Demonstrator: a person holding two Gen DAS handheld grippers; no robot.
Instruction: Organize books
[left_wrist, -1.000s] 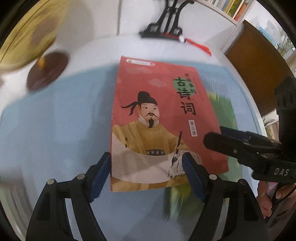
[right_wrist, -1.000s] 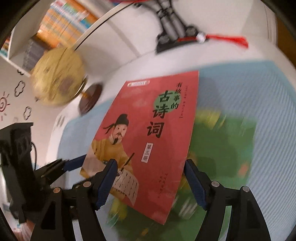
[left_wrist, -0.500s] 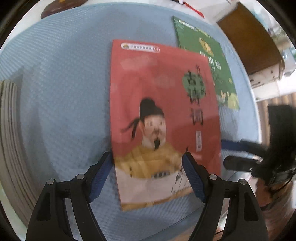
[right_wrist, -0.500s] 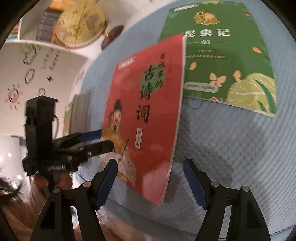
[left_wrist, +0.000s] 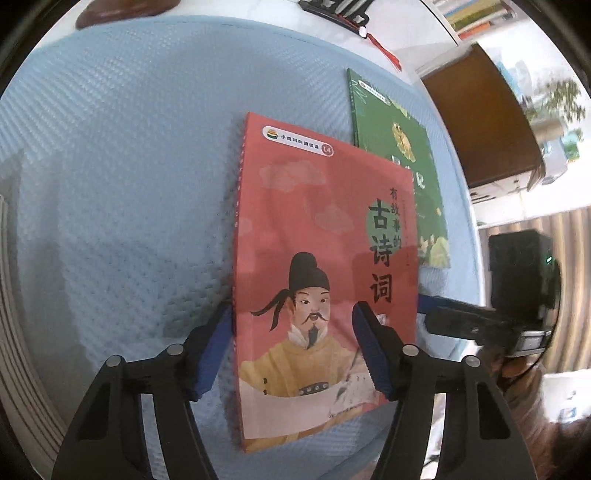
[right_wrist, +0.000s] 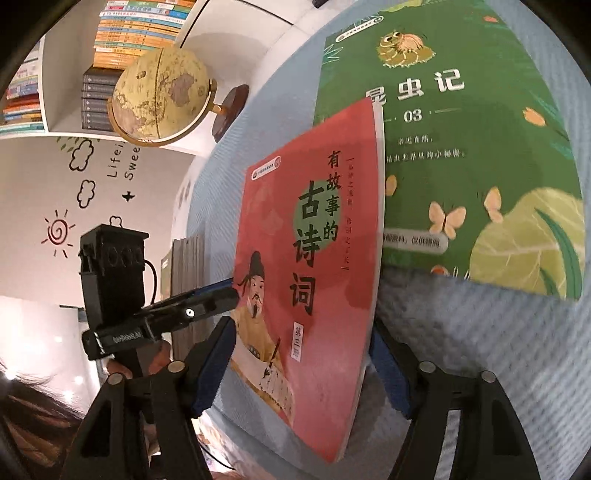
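The left gripper (left_wrist: 291, 347) has its blue-padded fingers (left_wrist: 212, 354) on either side of the red book (left_wrist: 325, 266), their jaws having just been closing; whether the pads actually press the cover I cannot tell. The right gripper (right_wrist: 303, 365) straddles the same book's (right_wrist: 306, 266) lower edge, its jaws likewise just closing, contact also unclear. The red book stands tilted above the blue mat (left_wrist: 129, 166). Beyond the fingers, to the right, the green book (right_wrist: 461, 147) lies flat on the mat.
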